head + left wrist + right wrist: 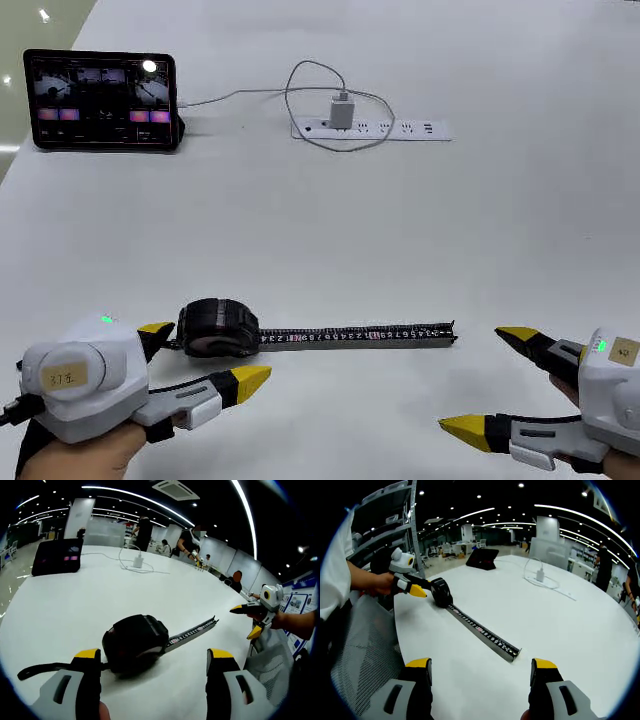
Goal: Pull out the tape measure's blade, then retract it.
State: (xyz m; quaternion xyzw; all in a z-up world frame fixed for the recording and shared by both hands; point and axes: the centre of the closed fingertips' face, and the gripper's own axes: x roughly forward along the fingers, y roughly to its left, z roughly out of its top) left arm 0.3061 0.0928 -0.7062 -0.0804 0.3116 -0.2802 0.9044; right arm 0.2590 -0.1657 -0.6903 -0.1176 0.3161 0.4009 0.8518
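Note:
A black tape measure lies on the white table with its blade drawn out to the right and lying flat. My left gripper is open, its yellow tips either side of the case, not closed on it. In the left gripper view the case sits just ahead of the left gripper and between its jaws. My right gripper is open to the right of the blade's end hook, apart from it. In the right gripper view the blade's end lies just ahead of the right gripper.
A tablet stands at the far left of the table. A white power strip with a charger and looped cable lies at the far middle. The table's near edge runs close under both grippers. People sit far off in the room.

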